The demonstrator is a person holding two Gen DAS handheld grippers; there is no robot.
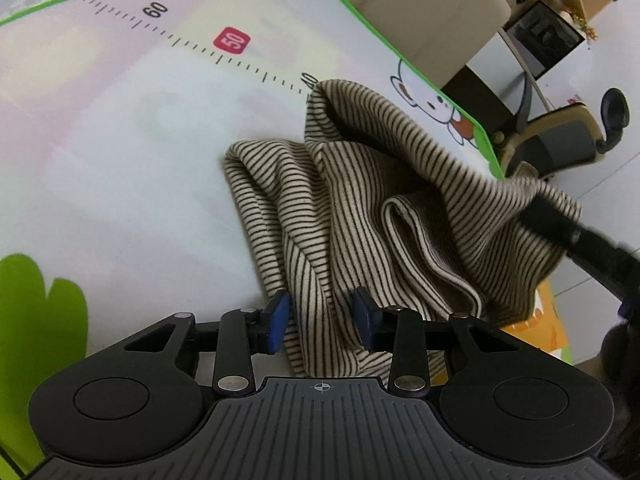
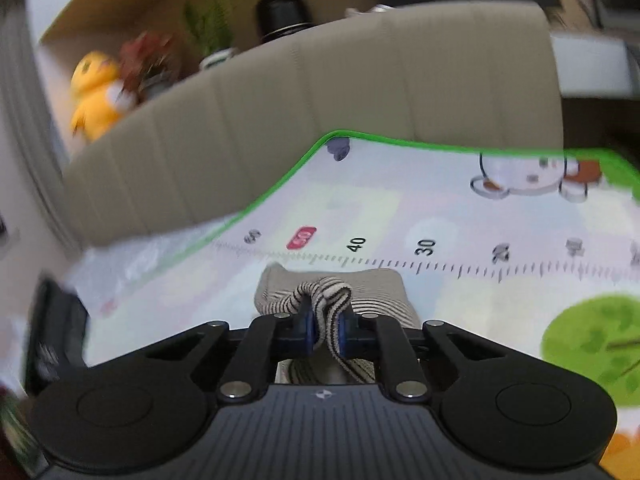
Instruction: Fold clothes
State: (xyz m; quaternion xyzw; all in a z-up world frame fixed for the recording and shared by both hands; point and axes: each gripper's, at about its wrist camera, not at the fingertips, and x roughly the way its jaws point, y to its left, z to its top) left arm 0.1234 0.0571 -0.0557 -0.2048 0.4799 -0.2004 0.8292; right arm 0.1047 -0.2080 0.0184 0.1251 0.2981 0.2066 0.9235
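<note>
- The play mat [image 1: 120, 140] (green-edged, printed with a ruler and cartoon animals) spreads ahead of both grippers.
- The striped garment [image 1: 360, 208] lies bunched on it, just ahead of the left gripper [image 1: 322, 320], whose jaws stand apart around a fold.
- The right gripper [image 2: 326, 330] pinches a striped fold tight.
- Beyond: beige sofa [image 2: 300, 120], yellow plush toy [image 2: 94, 92], office chair [image 1: 560, 140].

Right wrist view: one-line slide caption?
Right gripper pinches a bunched fold of the striped garment above the play mat, beige sofa behind.
</note>
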